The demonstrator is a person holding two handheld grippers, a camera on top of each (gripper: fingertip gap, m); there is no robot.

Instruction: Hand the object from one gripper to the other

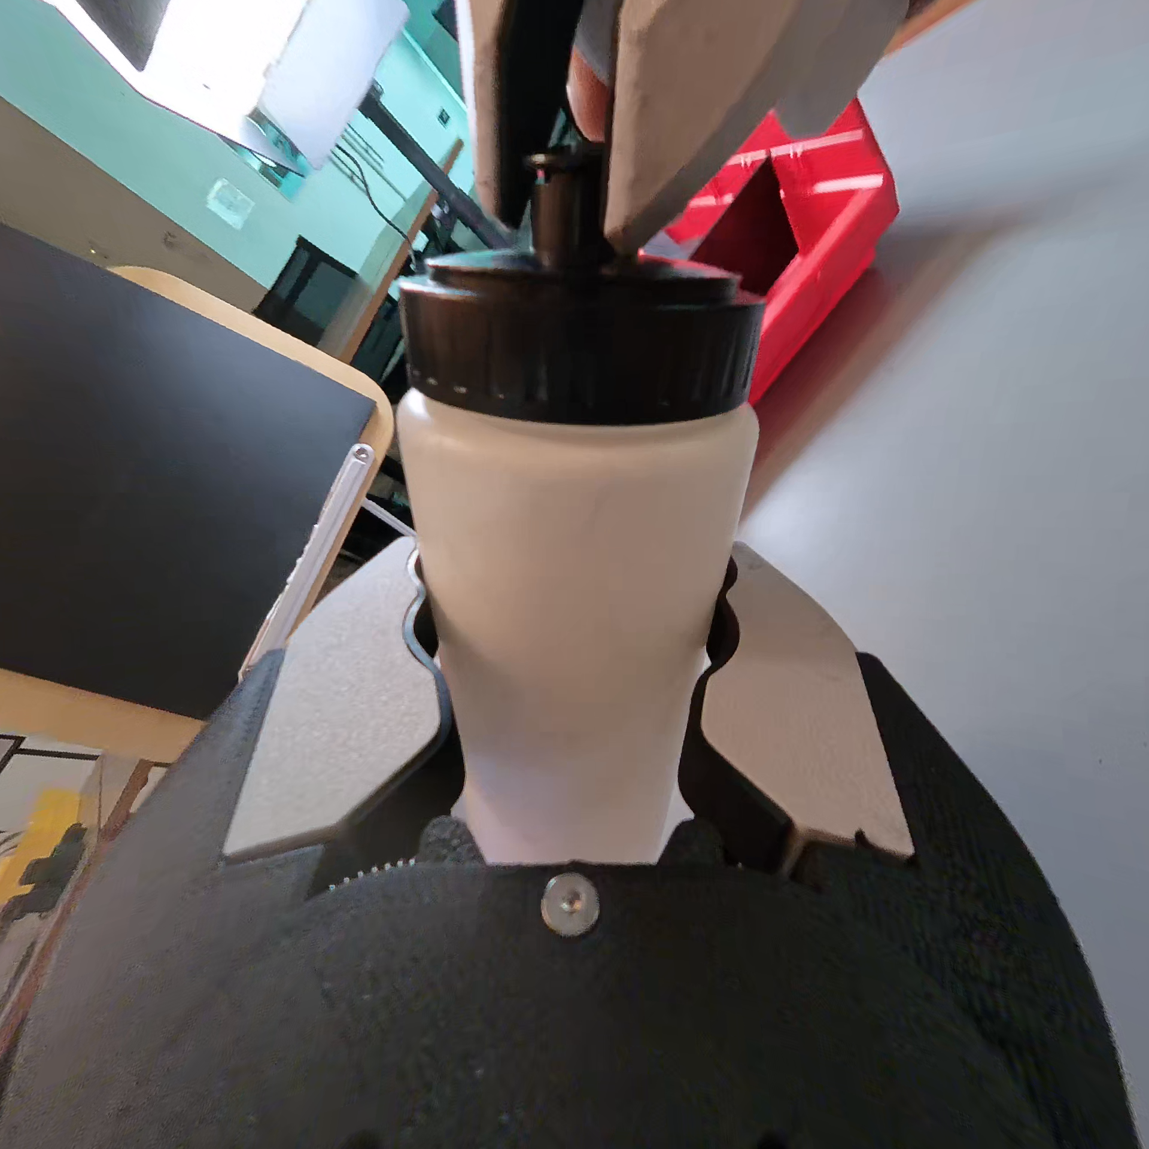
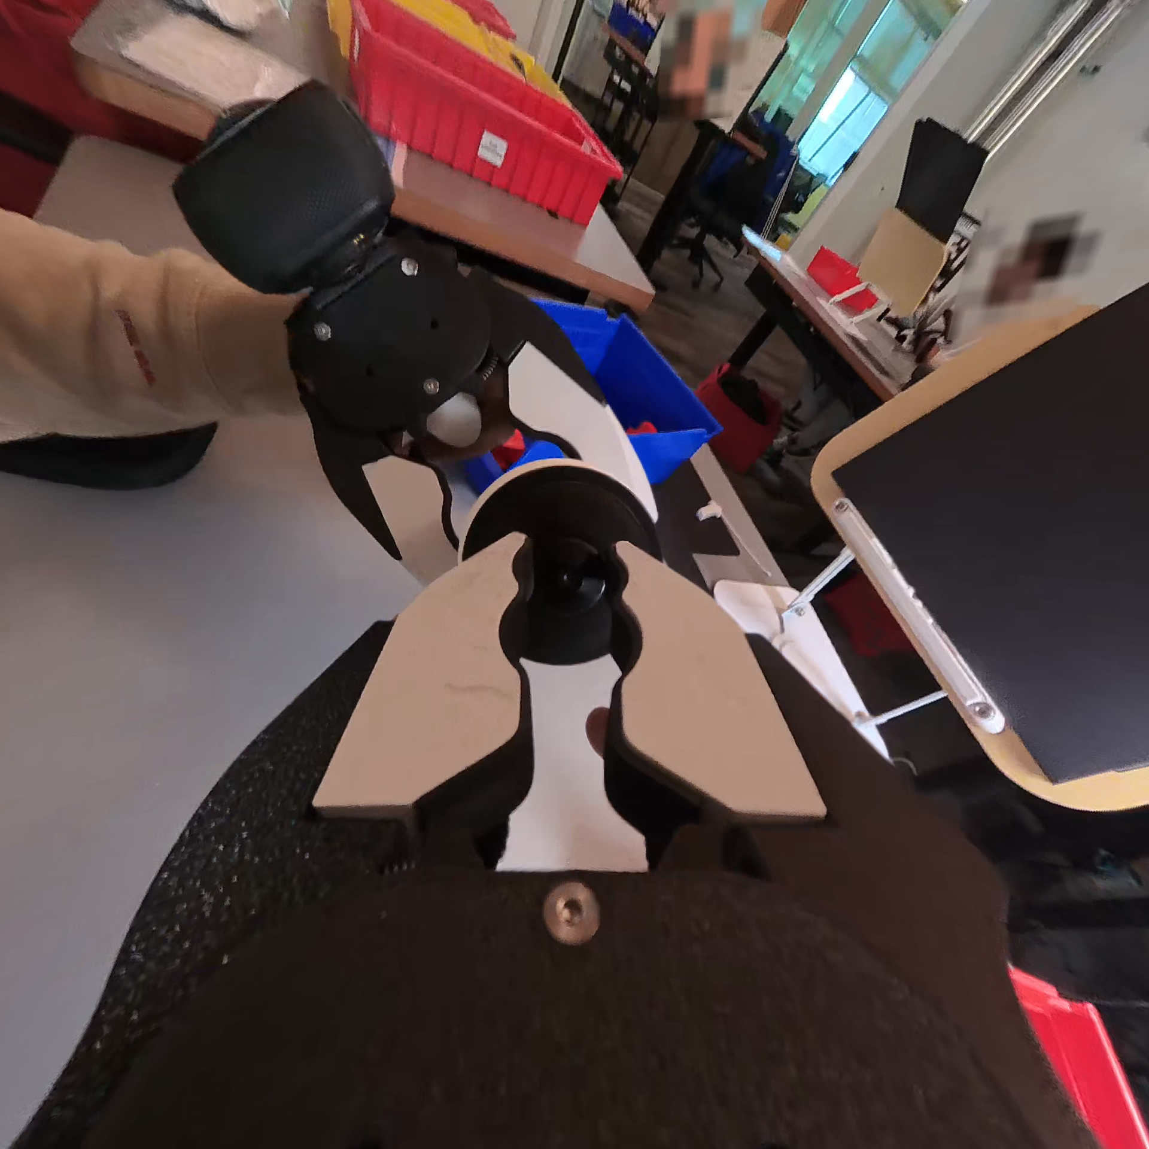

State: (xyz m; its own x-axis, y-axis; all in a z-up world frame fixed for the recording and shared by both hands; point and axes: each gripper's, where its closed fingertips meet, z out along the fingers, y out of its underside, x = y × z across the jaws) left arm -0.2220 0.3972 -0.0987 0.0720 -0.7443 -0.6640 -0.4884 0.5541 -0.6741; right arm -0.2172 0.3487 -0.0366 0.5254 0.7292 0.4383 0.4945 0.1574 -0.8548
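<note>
**Squeeze bottle held at both ends above the table**

The white squeeze bottle [image 1: 575,590] with its black screw cap [image 1: 581,348] hangs in the air over the grey table [image 2: 155,622], gripped at both ends. The left gripper [image 1: 572,597] has its jaws closed around the lower body of the bottle, the notched pads pressed against either side. The right gripper [image 2: 569,559] meets it from the cap end: its jaws are narrowed onto the black spout [image 1: 556,205], which sits in the notch between the pads, touching both.

Seen from the right wrist view, a blue bin [image 2: 646,385] lies on the table behind the left gripper, with small red and blue pieces [image 2: 513,447] inside; what they are cannot be told. Farther back a long red bin [image 2: 472,118] stands on a second table, a yellow one just behind it; their contents are hidden. In the left wrist view, a red bin [image 1: 827,249] sits on the table beyond the cap, its inside in shadow. A black-topped board with a light wooden edge [image 2: 1019,535] stands to the side.
</note>
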